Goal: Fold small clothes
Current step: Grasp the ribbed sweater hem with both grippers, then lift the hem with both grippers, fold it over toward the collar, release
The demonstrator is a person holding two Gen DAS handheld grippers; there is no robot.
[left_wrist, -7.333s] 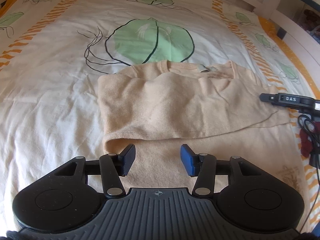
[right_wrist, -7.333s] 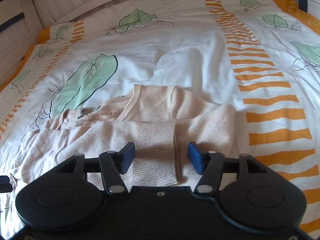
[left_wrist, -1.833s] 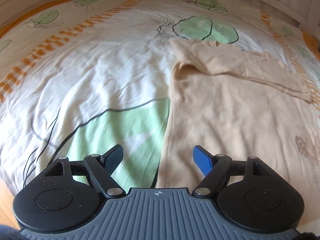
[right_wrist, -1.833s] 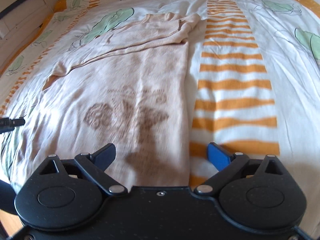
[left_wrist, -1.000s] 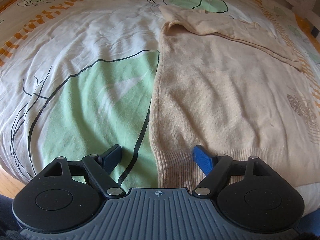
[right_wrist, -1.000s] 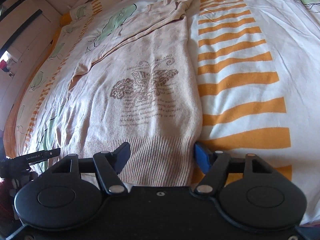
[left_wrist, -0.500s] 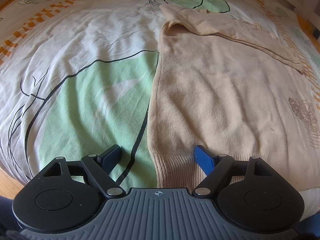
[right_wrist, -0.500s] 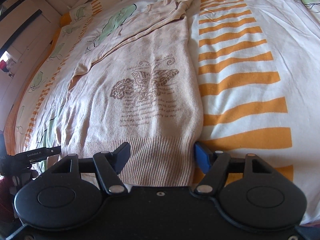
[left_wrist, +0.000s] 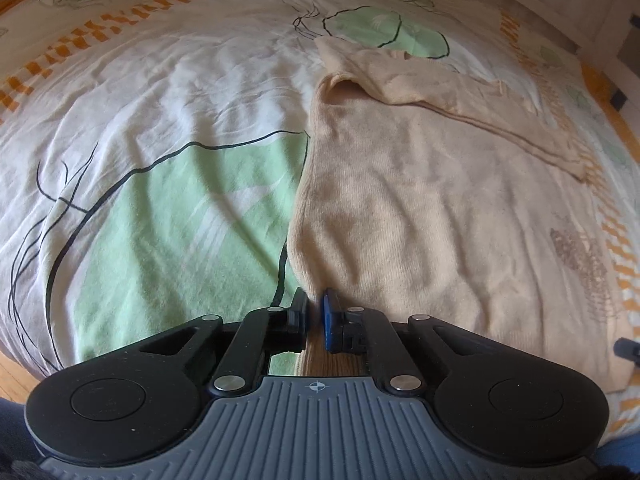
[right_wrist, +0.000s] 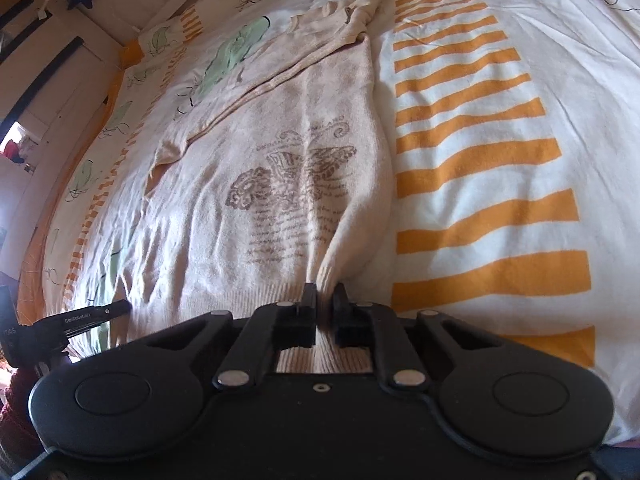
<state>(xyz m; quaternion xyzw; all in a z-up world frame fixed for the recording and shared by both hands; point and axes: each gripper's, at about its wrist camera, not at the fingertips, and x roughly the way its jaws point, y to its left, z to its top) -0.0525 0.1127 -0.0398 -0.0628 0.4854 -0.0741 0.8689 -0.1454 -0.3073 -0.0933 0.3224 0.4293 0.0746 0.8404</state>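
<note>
Both sets of jaws have just snapped closed on the beige sweater's (left_wrist: pixel 432 208) ribbed hem at the bed's (left_wrist: pixel 168 112) near edge: left gripper (left_wrist: pixel 315 312) pinching one corner, right gripper (right_wrist: pixel 325 308) the other.

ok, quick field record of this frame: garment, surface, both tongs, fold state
garment: beige sweater, flat, brown print up, sleeves folded across the chest
surface: bed cover with green leaves and orange stripes
left tongs: just closed, pinching the hem corner
right tongs: just closed, pinching the opposite hem corner
fold state: hem not yet lifted
</note>
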